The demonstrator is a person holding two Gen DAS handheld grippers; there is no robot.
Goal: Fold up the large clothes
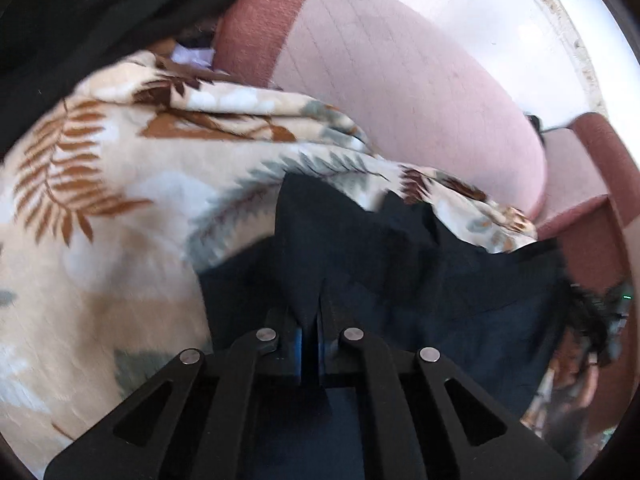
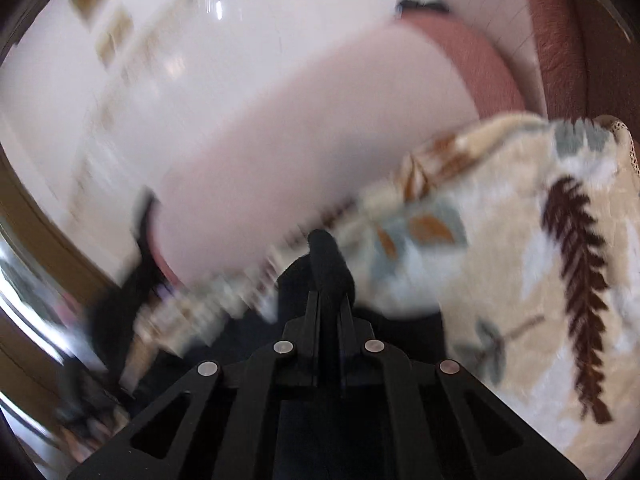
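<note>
Left wrist view, nearest: the left gripper (image 1: 320,304), its jaws pressed together with a tuck of the dark garment (image 1: 420,272) pinched between them. The navy-black cloth spreads forward and to the right of the gripper and lies on the leaf-print blanket (image 1: 120,184), which is taken here as the landmark.

Right wrist view, nearest: the right gripper (image 2: 328,300), likewise closed, with a bunched fold of the dark garment (image 2: 326,256) rising between its fingers. The leaf-print blanket (image 2: 520,260) fills the ground to the right of and beyond this gripper; much of this view is blurred.

Beyond the blanket: a pink sofa cushion (image 1: 400,88) with a rust-red arm (image 1: 260,20). Above and to the left of the blanket lies further black fabric (image 1: 80,12); whether it belongs to the same garment cannot be told. Farthest, past the cushion, a pale floor (image 1: 500,12).

Step in hand (judged): both grippers grasp the garment over the blanket, apparently carrying or spreading it before a fold.

Next move (judged): keep both pinches firm, draw the cloth taut between the grippers and lay it flat on the blanket without dragging the blanket along.
</note>
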